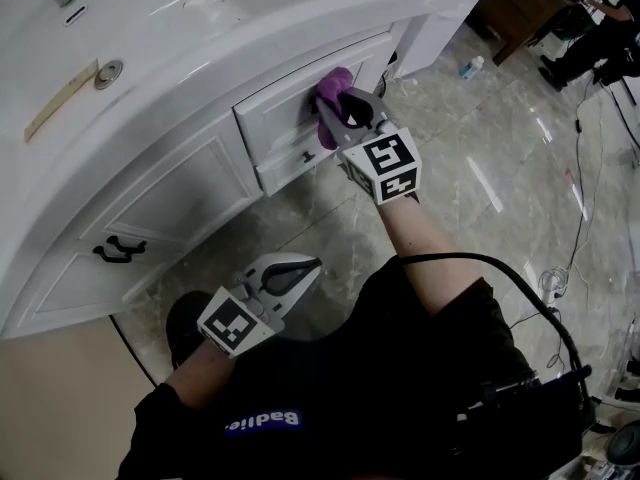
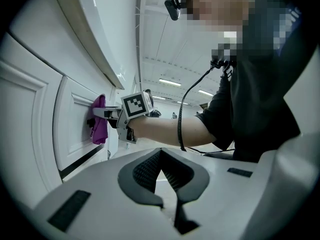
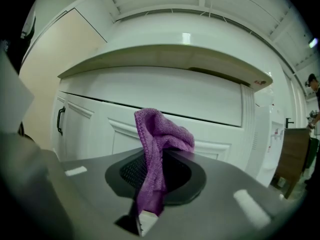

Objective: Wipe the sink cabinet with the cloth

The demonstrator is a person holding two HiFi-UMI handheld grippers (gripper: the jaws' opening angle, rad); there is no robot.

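One purple cloth (image 1: 334, 96) shows in the upper middle of the head view, bunched against a drawer front (image 1: 282, 108) of the white sink cabinet (image 1: 160, 203). One gripper holds it. The right gripper (image 1: 338, 118) has its jaws clamped on the fabric. In the right gripper view the cloth (image 3: 159, 134) rises from the right gripper (image 3: 155, 159) as a folded lump at the centre of the frame, and a strip of it trails down through the hollow between the jaws. In the left gripper view the cloth (image 2: 100, 121) lies at left centre against the panelled front, and the right gripper (image 2: 106, 113) reaches in from the right.

Two marker cubes show in the head view, one on each gripper. The left gripper (image 1: 311, 265) hangs at lower centre, apart from the cabinet and over the floor (image 1: 480, 198). In its own view the left gripper (image 2: 160, 156) has its jaws pressed together with nothing between them.

Two black pulls (image 1: 118, 250) sit side by side on the doors at the left edge of the head view. One small dark knob (image 1: 308, 156) sits on the drawer just below the cloth. One small bottle (image 1: 470, 66) rests on the grey marbled floor toward the upper right.
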